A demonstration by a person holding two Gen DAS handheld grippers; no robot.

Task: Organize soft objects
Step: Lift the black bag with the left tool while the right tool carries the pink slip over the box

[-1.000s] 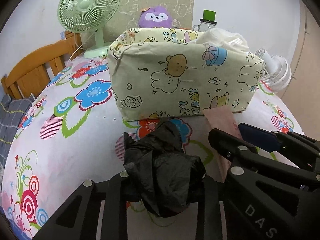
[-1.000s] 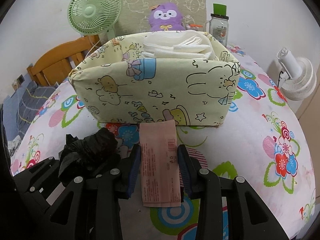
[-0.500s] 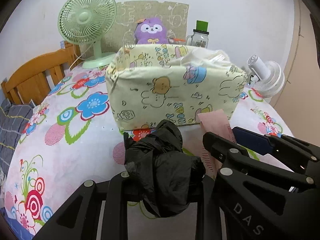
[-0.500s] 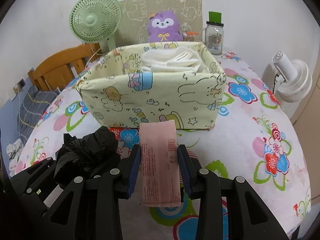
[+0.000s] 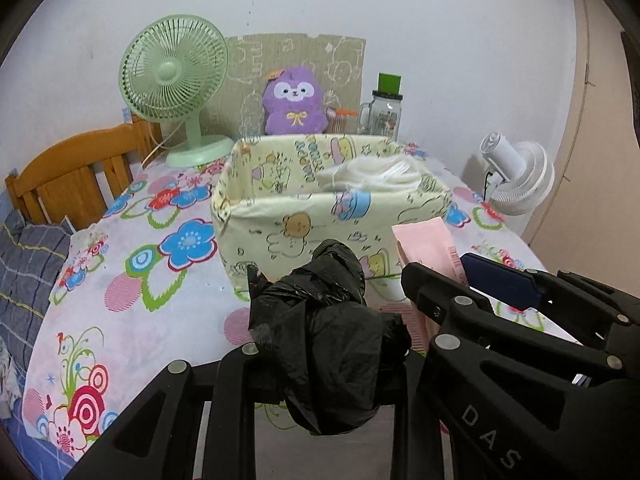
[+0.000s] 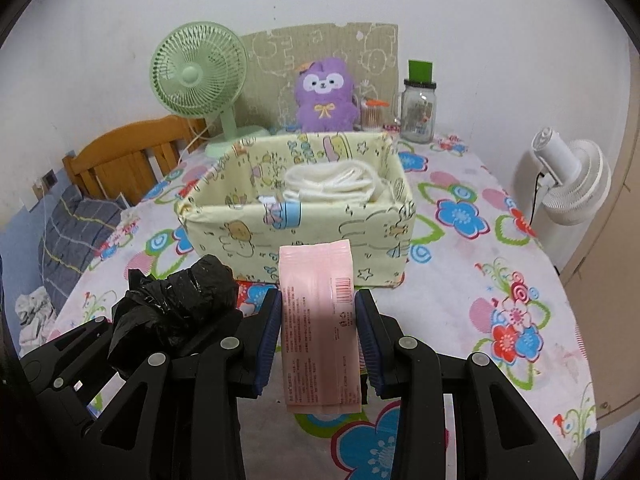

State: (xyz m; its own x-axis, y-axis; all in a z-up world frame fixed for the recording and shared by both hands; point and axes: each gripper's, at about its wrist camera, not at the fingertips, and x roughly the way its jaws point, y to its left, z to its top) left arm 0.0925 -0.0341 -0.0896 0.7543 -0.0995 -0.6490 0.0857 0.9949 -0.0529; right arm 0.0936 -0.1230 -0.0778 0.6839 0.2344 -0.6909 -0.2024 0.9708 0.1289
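Compared with the views of a second before, the fabric storage box (image 6: 296, 216) on the flower-print tablecloth (image 6: 500, 280) is now seen from higher up, so that its open interior is exposed and the folded white cloth (image 6: 340, 184) already lying at its right side is shown; both loads are thus judged to be lifted clear of the table and carried toward the box, with the placing itself not yet begun. The left gripper (image 5: 320, 344) is clamped on a crumpled black plastic bag (image 5: 324, 340), which bulges above and below the jaws as a glossy, wrinkled bundle. The right gripper (image 6: 318, 336) is closed on a flat pink packet (image 6: 318, 320), held lengthwise between the blue pads (image 6: 269, 340), its barcode and fine print turned upward. Both items are held side by side just in front of the box's near wall, above the cloth, neither yet over the rim
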